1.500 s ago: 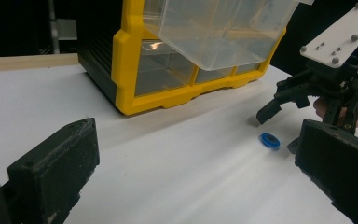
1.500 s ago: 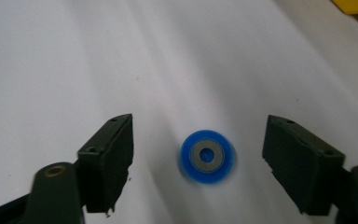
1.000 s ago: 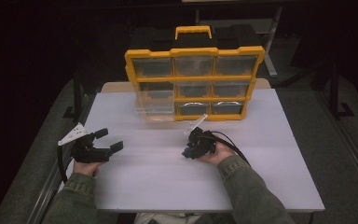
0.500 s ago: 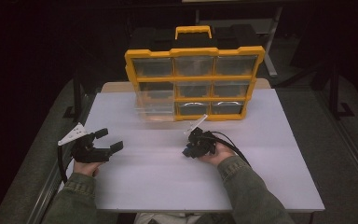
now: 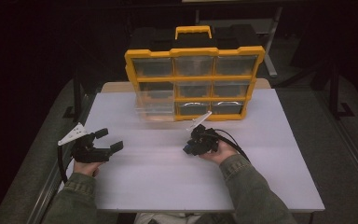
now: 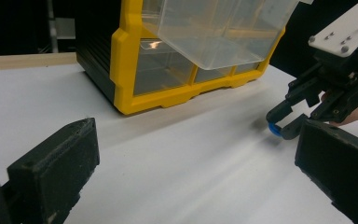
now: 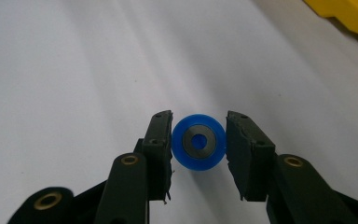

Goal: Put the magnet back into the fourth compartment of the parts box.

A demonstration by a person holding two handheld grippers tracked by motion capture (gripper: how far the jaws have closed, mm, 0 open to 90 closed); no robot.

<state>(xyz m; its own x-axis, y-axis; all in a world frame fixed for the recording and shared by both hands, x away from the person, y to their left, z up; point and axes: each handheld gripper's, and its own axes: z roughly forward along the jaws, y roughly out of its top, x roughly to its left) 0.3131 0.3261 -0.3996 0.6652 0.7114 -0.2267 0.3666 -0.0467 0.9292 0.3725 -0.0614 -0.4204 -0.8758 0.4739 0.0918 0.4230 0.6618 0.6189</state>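
Blue plastic sits square between my right gripper (image 7: 199, 154) jaws: a small round wheel (image 7: 198, 148) with a dark metal hub, seen face-on at the centre of the right gripper view, its flat face turned toward the camera and its axis running along the gripper's reach, both pads pressed on its rim from either side. So I read the right gripper as clamped on it, low over the white bench (image 7: 74, 70). In the high view that gripper lies just right of centre, and the left gripper (image 5: 103, 141) waits at the lower left with its jaws apart and nothing in them, well clear of the wheel. From the left gripper view the wheel shows as a blue speck at the right edge. Farther back, toward the top of the high view, stands the yellow organiser (image 5: 195, 83), upright, with one clear drawer (image 5: 155, 105) pulled out at its lower left. That drawer lies up and left of the held wheel, and I judge the carry should go that way.
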